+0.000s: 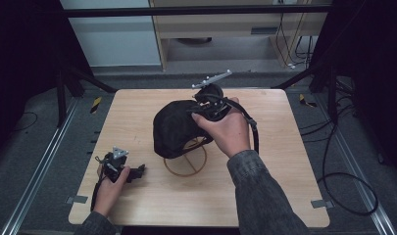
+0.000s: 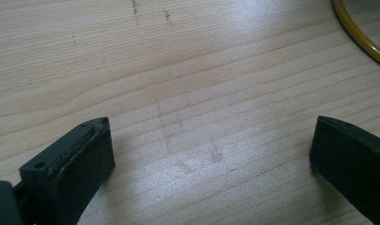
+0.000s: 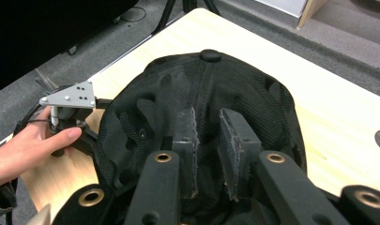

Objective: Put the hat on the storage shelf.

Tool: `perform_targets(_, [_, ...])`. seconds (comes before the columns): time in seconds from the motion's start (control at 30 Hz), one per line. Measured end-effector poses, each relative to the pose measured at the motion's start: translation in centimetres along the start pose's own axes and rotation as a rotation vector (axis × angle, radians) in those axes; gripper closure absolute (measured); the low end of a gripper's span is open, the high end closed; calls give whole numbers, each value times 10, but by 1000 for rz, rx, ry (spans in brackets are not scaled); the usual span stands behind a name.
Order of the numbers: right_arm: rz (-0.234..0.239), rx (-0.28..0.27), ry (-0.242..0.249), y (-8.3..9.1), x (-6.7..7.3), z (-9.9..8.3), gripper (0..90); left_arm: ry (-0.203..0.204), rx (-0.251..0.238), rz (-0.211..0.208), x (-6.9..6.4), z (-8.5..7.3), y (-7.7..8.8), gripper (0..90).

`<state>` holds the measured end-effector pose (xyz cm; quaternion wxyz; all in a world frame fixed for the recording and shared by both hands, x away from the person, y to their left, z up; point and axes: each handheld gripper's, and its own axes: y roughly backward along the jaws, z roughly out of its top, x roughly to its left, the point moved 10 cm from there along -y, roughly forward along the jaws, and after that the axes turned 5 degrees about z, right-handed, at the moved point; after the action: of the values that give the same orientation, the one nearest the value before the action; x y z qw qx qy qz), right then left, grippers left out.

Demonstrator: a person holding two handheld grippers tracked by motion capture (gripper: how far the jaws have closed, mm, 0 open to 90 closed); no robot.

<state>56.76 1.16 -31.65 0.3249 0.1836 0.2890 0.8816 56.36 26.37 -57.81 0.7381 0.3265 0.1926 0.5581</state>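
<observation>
A black mesh cap (image 1: 176, 127) sits raised over a yellow wire ring stand (image 1: 186, 164) in the middle of the wooden table (image 1: 284, 147). My right gripper (image 1: 198, 110) reaches the cap's far right side from above. In the right gripper view its jaws (image 3: 207, 115) stand close together, pinching the cap's fabric (image 3: 201, 89). My left gripper (image 1: 139, 170) rests low near the table's front left, pointing right towards the ring. Its jaws (image 2: 211, 124) are wide open over bare wood, with the ring's edge (image 2: 361, 37) at the upper right.
Black frame legs (image 1: 73, 78) stand off the table's far corners. Cables (image 1: 343, 181) loop on the grey floor to the right. A pale cabinet (image 1: 225, 29) stands behind the table. Bare wood lies along the front and right of the tabletop.
</observation>
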Motion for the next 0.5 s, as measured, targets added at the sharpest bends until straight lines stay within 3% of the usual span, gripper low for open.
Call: perform_targets(0.5, [-1,-13,4,8,-2,-4,760,0,0,0,0,0,0,0])
